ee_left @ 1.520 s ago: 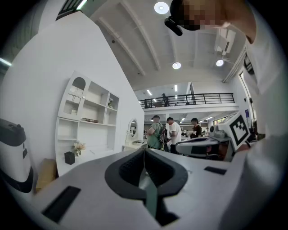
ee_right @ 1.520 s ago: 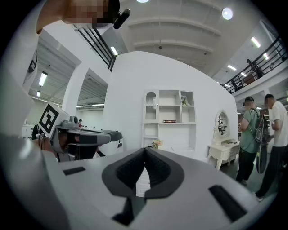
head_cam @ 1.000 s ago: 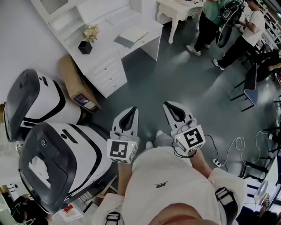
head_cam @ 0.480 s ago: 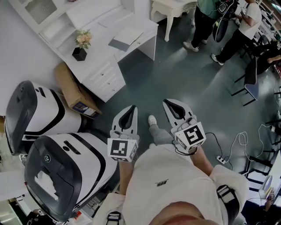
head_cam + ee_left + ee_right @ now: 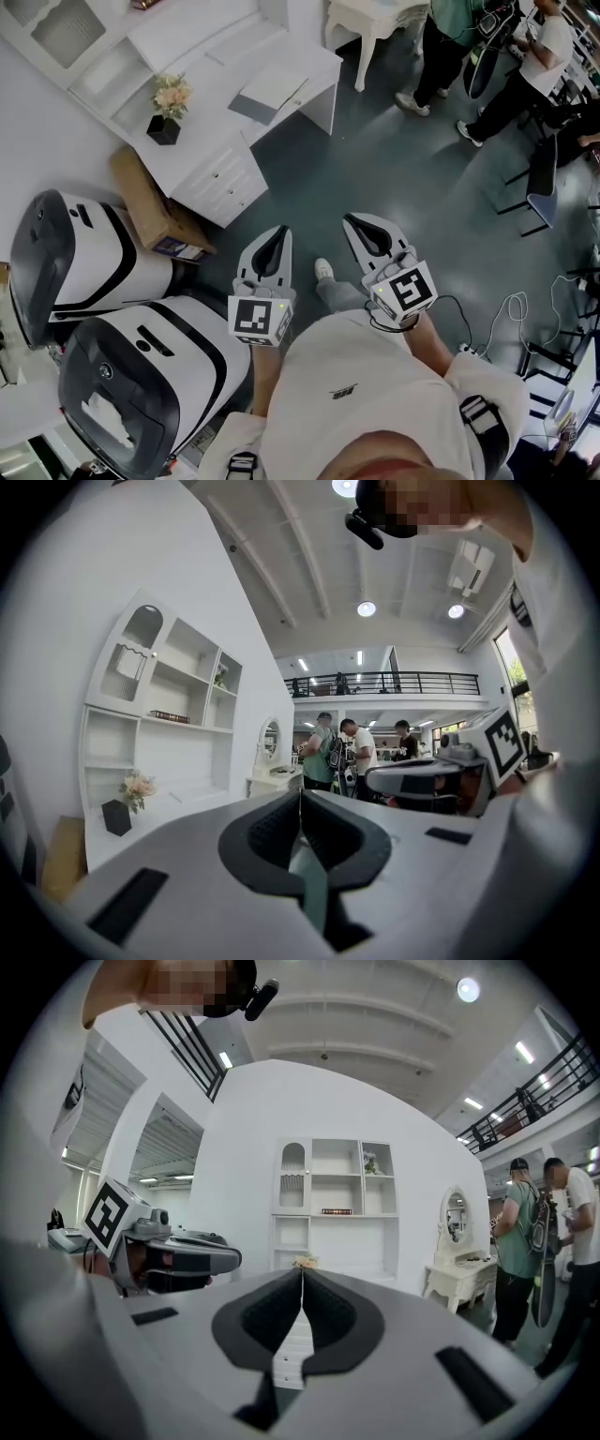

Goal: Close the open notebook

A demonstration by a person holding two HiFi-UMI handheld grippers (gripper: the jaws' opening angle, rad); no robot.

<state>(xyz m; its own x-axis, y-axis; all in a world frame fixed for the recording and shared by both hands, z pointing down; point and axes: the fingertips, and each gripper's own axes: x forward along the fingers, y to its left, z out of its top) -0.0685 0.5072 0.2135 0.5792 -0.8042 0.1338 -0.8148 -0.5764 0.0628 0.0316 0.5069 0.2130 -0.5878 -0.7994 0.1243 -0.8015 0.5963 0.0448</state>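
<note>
Both tools are held low, close to the body, side by side and pointed fwd. The L gripper point(image 5: 280, 232) is seen w/ its jaws pressed together and nothing between them. The R gripper point(image 5: 348, 219) is the same: jaws met, empty. That fits a carrying posture, as nothing is within reach to be gripped.

The open notebook point(image 5: 269, 89) lies flat on the white desk point(image 5: 211, 127), toward the desk's R end, w/ one page white and the other grey. It is well apart from both grippers, w/ bare floor between. A flower pot point(image 5: 166, 112) stands on the same desk further L, clear of the notebook. A cardboard box point(image 5: 150, 202) is propped on the floor just beside the desk. Two big white-and-black pod-shaped units point(image 5: 84, 248) fill the floor at L. Other people point(image 5: 450, 47) are gathered at upper R, away from the desk.

The task is judged not begun, since the notebook lies open and untouched. The desk prob. has to be approached first. Then one cover would have to be caught at its edge and folded over. A thin cover lying flat is likely hard to get a jaw under, so a shallow angle would be needed. The pot looks far enough off not to be knocked.
</note>
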